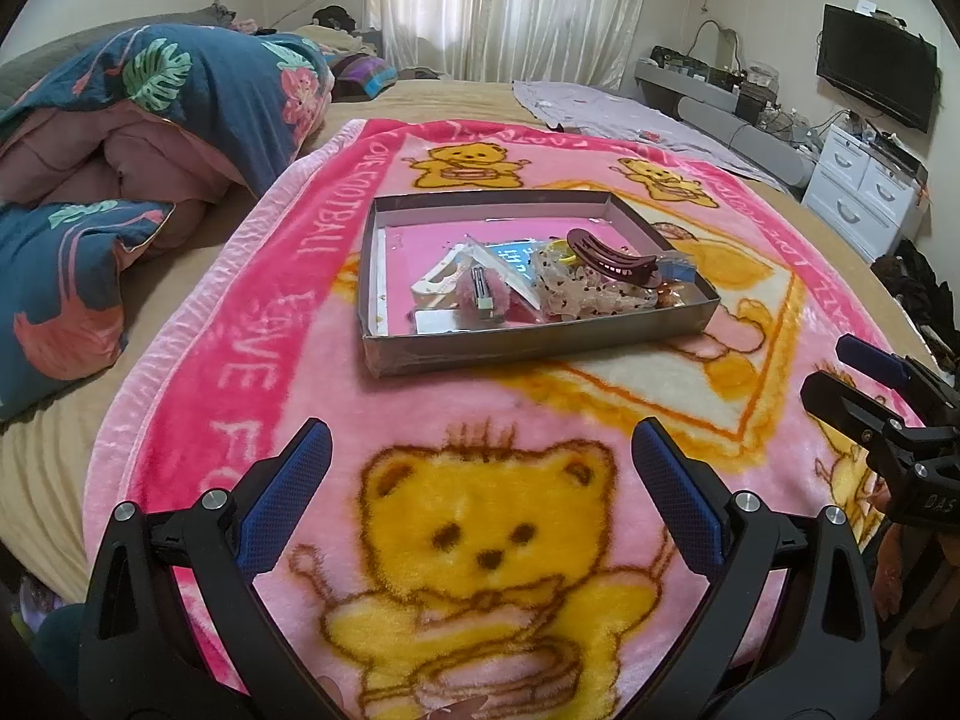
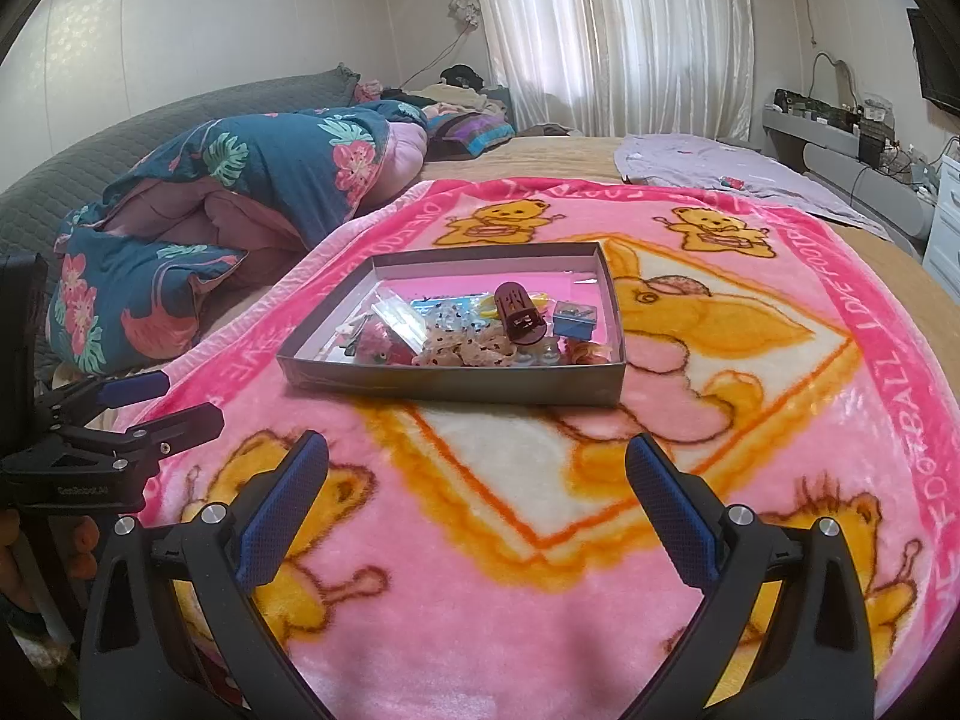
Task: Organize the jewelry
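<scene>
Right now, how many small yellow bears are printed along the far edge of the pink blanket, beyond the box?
2: one bear beyond the box's far left corner, another bear beyond its far right corner. Neither view shows more there.

A lived-in home bedroom. A wide bed (image 1: 90, 468) is taking up most of the room, carrying a pink teddy-bear blanket (image 1: 252, 324) and a bunched floral quilt (image 1: 198, 90). Sheer curtains (image 1: 510, 0) are filtering daylight, and a television (image 1: 876, 72) is hanging above white drawers (image 1: 858, 180).
</scene>
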Available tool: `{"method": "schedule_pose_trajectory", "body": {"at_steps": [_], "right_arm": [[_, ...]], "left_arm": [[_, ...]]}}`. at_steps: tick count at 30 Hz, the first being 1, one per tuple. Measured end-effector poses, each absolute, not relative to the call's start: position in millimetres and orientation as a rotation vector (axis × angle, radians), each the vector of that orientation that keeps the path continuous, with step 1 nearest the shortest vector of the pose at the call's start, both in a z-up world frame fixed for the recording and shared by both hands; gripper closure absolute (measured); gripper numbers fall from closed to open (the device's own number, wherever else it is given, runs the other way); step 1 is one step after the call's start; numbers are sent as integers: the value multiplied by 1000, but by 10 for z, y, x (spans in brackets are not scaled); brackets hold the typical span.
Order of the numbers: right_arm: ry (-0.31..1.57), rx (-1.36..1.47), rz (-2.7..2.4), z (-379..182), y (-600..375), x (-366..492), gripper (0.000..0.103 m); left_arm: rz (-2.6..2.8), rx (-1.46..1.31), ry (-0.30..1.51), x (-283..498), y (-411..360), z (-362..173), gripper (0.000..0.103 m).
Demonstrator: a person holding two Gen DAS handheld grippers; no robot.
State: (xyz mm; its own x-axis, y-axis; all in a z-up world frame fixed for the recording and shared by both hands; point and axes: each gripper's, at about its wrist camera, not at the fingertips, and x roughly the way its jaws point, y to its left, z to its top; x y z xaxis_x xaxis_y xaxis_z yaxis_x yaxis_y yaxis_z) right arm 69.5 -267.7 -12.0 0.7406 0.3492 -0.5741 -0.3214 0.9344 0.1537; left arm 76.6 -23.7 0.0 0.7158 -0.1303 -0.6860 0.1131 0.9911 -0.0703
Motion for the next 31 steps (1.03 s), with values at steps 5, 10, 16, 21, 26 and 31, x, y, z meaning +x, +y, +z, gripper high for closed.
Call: {"method": "schedule_pose_trajectory", "body": {"at_steps": [5,10,16,21,26,31], "right_arm": [[639,44,368,-121,-2682,698,4],[642,42,366,-124,-2701,707,4],[641,46,365,-130,-2719,717,4],[638,39,330,-137,-2783,751,4],[638,68,197,-192,-3077,987,4],[743,136,-123,-425,-3893,1832,4]], "left_arm": [[-127,-18,760,763,-237,8,9],[-132,-37,776,771,-226,1,9],[-138,-33,782,786,-244,-11,9],[-114,-16,791,837,-275,-68,9],[-31,-61,842,1050,-105,-191,9],[237,-72,909,1734,505,-338,9]]}}
